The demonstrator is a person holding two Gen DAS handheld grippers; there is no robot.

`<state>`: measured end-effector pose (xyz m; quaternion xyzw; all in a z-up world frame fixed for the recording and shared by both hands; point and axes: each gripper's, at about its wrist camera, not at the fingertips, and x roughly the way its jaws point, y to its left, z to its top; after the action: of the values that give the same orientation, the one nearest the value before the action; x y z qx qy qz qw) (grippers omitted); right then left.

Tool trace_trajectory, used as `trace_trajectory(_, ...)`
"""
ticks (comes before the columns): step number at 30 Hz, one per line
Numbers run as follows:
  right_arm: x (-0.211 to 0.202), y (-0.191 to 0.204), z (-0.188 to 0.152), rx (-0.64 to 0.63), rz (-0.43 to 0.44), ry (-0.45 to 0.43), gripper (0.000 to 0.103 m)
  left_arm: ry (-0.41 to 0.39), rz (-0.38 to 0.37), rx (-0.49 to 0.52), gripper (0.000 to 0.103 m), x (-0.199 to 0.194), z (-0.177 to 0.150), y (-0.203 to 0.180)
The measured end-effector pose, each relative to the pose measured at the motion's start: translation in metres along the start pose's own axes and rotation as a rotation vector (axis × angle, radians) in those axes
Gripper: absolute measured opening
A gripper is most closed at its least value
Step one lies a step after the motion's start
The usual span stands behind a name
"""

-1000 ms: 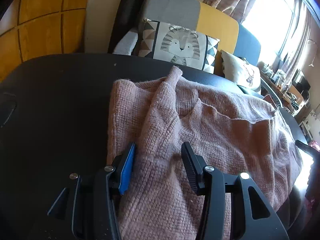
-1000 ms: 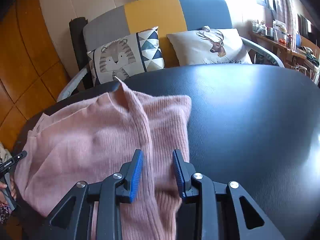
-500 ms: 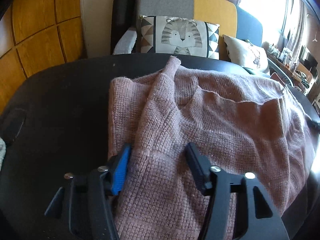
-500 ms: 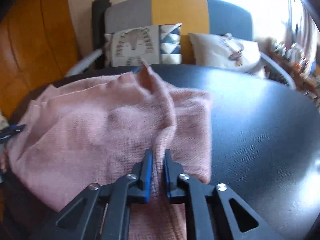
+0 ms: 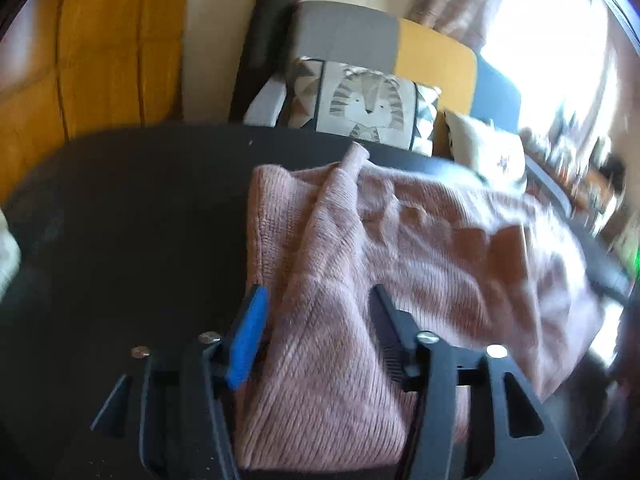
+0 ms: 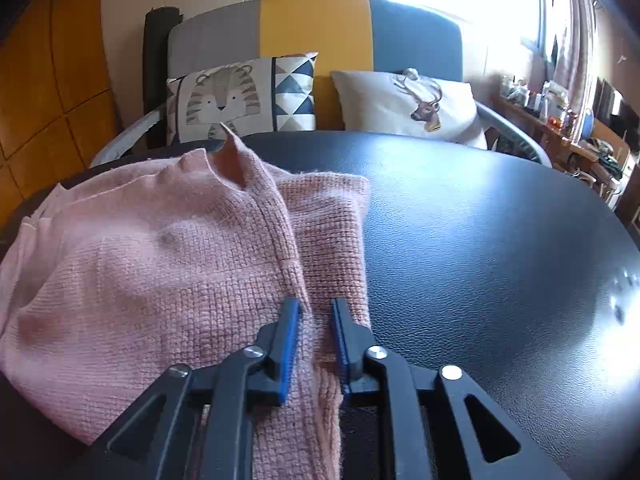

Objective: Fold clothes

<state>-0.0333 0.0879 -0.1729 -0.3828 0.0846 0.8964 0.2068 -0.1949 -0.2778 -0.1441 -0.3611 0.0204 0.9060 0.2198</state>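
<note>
Pink knit sweater (image 6: 168,264) lies heaped and partly folded on the black tabletop (image 6: 480,240), toward its near edge in both views; one bunched peak of knit points at the far edge.

Left tongs (image 5: 316,320): jaws wide apart, straddling a thick fold of the sweater. The knit fills the gap between the blue-padded finger and the black one and runs back under the frame. Whether either pad touches the fabric cannot be told; the view is motion-blurred. Bare tabletop lies to the outer side of the blue pad.

Right tongs (image 6: 314,332): jaws parted by a narrow gap, not clamped. A ribbed band of the sweater passes between the two blue pads and on toward the camera. The sweater's edge sits just beside the tongs' outer finger; beyond it the tabletop is bare out to the far right edge.

Bulk of the sweater sits between the two tongs, which flank it at opposite ends.

Past the far edge of the tabletop: a grey, yellow and blue sofa (image 6: 316,24) with a tiger cushion (image 6: 224,96) and a deer cushion (image 6: 408,104). Bright window behind.
</note>
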Motion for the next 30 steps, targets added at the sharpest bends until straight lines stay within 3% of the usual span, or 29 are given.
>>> trace_trajectory(5,0.0,0.007,0.001,-0.031,-0.083,-0.016,0.03,-0.092,0.06,0.297,0.061,-0.029,-0.038,-0.05)
trace_trajectory(8,0.001,0.004,0.001,-0.014,-0.087,-0.018,0.038,-0.048,0.09,0.402,0.061,-0.021,-0.047,-0.059)
trace_trajectory(12,0.004,-0.012,0.0,0.062,-0.024,-0.009,0.044,0.07,0.044,0.291,0.058,0.001,-0.045,-0.046)
trace_trajectory(13,0.005,-0.017,-0.001,0.086,-0.002,-0.006,0.044,0.082,0.012,0.235,0.047,0.002,-0.042,-0.039)
trace_trajectory(14,0.004,-0.02,-0.002,0.099,0.008,-0.008,0.045,0.092,-0.018,0.18,0.045,0.003,-0.04,-0.033)
trace_trajectory(19,-0.03,-0.014,-0.001,0.128,-0.024,-0.111,0.045,0.079,-0.002,0.163,0.02,0.0,-0.042,-0.03)
trace_trajectory(22,-0.063,0.018,-0.006,0.134,0.18,-0.21,0.045,0.072,0.017,0.176,0.015,-0.002,-0.044,-0.032)
trace_trajectory(26,-0.068,0.108,-0.024,-0.132,0.51,-0.132,0.045,0.063,0.041,0.193,0.011,-0.004,-0.047,-0.033)
trace_trajectory(28,-0.056,0.155,-0.047,-0.298,0.486,-0.08,0.044,0.058,0.054,0.202,0.007,-0.006,-0.048,-0.034)
trace_trajectory(30,-0.036,0.179,-0.058,-0.367,0.378,-0.006,0.043,0.053,0.066,0.211,0.006,-0.007,-0.05,-0.035)
